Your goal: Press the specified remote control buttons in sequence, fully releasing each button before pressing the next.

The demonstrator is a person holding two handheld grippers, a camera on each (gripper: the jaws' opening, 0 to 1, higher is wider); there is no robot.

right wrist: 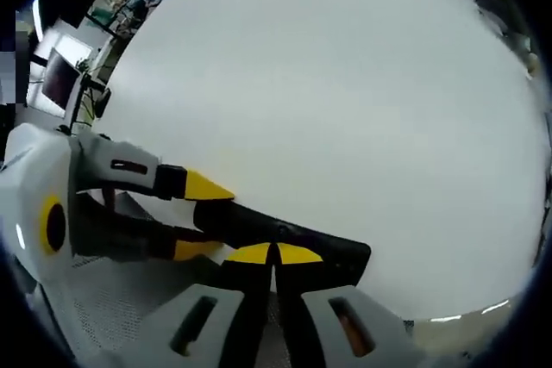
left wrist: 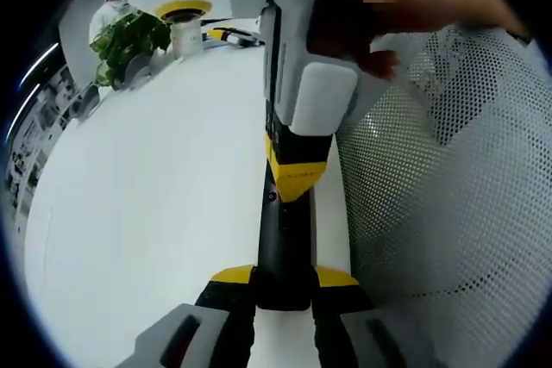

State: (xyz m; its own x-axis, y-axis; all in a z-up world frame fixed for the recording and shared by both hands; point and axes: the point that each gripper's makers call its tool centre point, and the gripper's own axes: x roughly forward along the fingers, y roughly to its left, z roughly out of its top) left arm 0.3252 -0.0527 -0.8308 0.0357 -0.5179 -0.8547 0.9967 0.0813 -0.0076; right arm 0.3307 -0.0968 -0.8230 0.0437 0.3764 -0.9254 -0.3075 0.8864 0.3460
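Slim black remote in yellow-tipped jaws.

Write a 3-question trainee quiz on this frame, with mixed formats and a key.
1. True or false: the left gripper has its jaws clamped on the black remote, one jaw on each side.
2. In the left gripper view, what stands near the far edge of the white table? A) a green leafy plant B) a laptop C) a stack of books
3. Fill the blank: in the right gripper view, the right gripper has its jaws ____ (open/shut), with the tips at the remote.

Key: 1 true; 2 A; 3 shut.
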